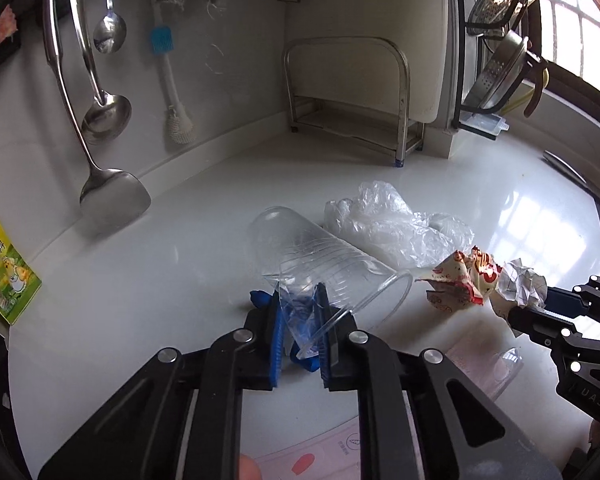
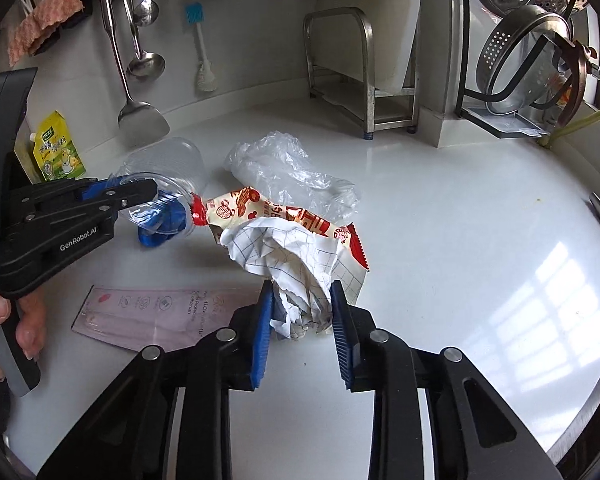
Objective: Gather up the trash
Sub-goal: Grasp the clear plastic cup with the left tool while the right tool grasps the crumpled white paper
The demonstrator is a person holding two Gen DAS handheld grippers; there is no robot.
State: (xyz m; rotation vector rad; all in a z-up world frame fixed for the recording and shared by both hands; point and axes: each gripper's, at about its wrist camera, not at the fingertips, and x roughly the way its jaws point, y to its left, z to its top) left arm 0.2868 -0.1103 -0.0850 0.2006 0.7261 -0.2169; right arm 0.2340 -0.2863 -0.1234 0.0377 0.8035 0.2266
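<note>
Looking along the left gripper (image 1: 300, 320), its jaws pinch the rim of a clear plastic cup (image 1: 320, 256) lying on its side on the white counter (image 1: 160, 264), mouth toward the camera, long axis running away up-left. A crumpled plastic bag (image 1: 392, 224) lies just beyond.

From the right wrist, the right gripper (image 2: 302, 312) clamps crumpled checked paper (image 2: 292, 264); a red-and-cream snack wrapper (image 2: 284, 214) stretches left to right behind it.

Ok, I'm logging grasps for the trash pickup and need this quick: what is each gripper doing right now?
Left gripper: shut on the rim of the clear plastic cup.
Right gripper: shut on the crumpled checked paper.
</note>
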